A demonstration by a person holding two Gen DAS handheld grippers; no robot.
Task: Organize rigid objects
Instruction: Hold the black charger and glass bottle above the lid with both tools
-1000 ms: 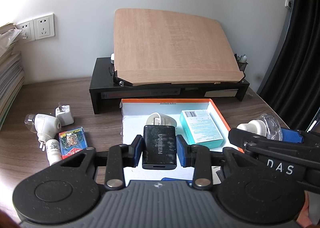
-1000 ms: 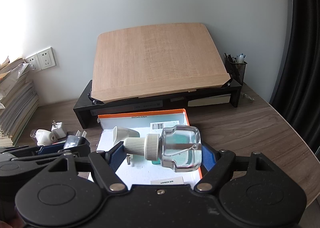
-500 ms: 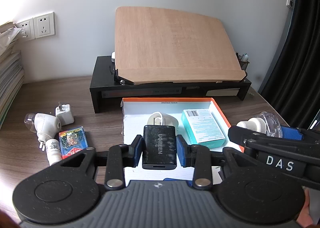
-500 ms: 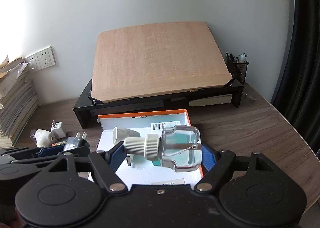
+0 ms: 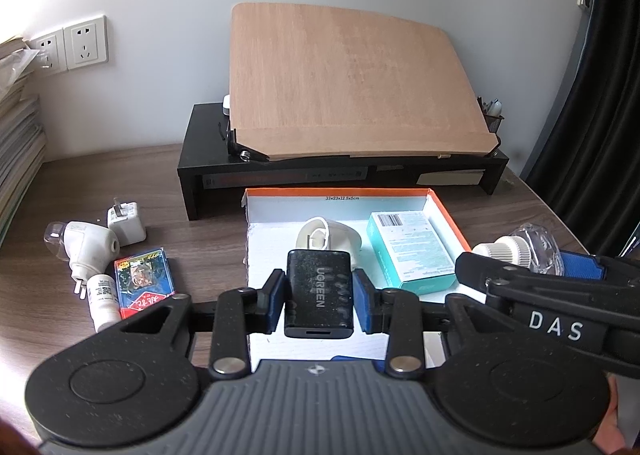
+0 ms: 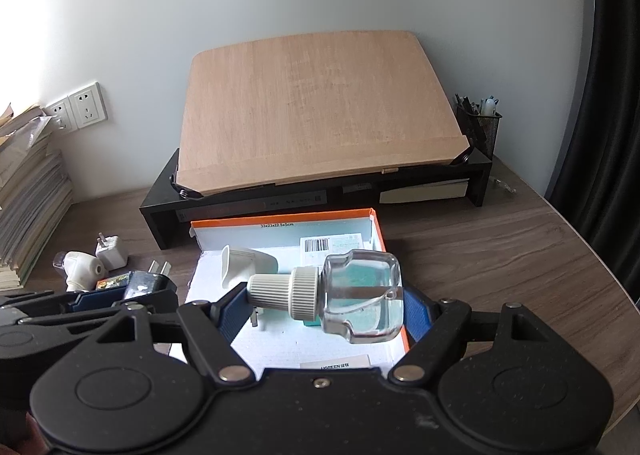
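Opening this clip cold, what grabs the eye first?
Both grippers are loaded above the orange-rimmed box: the left gripper clamps a black charger, the right gripper a clear bottle lying sideways. Behind, a tilted wooden board dominates the desk.

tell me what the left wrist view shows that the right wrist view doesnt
Only the left wrist view: the small white cylindrical bottle on the desk and the UGREEN lettering on the black charger in the left claw.
Only the right wrist view: the charger's metal prongs.
Both: the orange-rimmed white box, the teal carton inside it, and the clear white-capped bottle in the right claw.
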